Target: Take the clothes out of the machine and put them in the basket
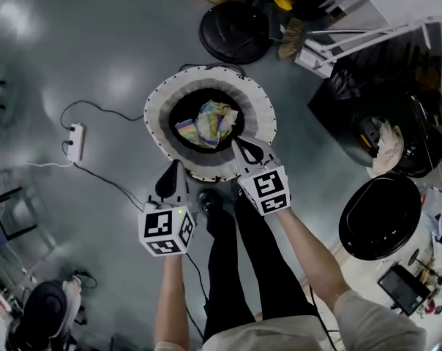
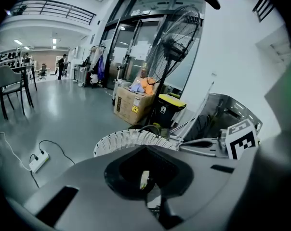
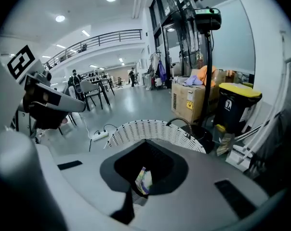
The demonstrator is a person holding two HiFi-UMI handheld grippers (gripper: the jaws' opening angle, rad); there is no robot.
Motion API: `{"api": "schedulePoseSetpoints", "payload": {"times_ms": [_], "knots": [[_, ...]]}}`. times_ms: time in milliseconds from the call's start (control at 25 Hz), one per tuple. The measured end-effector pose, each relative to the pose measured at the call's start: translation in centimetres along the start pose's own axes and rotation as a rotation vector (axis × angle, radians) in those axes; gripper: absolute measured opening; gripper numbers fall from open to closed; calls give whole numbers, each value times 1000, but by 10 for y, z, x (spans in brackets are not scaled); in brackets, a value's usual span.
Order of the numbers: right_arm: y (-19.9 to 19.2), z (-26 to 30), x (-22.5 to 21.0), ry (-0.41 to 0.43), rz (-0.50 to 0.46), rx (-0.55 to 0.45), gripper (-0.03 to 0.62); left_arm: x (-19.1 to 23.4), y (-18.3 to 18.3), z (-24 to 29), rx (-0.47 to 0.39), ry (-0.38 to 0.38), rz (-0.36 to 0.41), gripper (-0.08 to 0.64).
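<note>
Grey floor (image 1: 96, 50), cloth (image 1: 206, 123) in basket (image 1: 156, 112), just beyond left claw (image 1: 174, 170), right claw (image 1: 242, 148), both pressed together

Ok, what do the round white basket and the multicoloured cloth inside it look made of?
Round white basket: looks like woven wicker or plastic strip, matte; a fine ribbed weave shows along its wall, and the look leaves open which. Multicoloured cloth: soft thin fabric, matte, fibre unclear; it lies crumpled in loose folds.
</note>
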State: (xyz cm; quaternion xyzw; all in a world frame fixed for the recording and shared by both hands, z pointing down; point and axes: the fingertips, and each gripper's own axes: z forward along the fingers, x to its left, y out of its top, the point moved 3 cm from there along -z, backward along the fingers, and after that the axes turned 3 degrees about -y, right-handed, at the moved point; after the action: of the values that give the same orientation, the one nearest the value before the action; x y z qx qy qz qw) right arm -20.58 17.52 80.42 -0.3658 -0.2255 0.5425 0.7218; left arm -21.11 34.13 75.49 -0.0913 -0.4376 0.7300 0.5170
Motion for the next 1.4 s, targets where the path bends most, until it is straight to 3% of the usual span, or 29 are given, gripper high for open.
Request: {"api": "schedulePoseSetpoints", "payload": {"times_ms": [360,640,1400], "knots": [[-11,-64,-61,-191,104,-50,23,-65,13,36,36,-164,125,17],[-52,-128,-131,-366,228,-82,23,-150,3,76,101,-297,238,17],[-228,-388,-364,-796,505,-103,23,-508,-46,158,172,-598,548,17]]}}
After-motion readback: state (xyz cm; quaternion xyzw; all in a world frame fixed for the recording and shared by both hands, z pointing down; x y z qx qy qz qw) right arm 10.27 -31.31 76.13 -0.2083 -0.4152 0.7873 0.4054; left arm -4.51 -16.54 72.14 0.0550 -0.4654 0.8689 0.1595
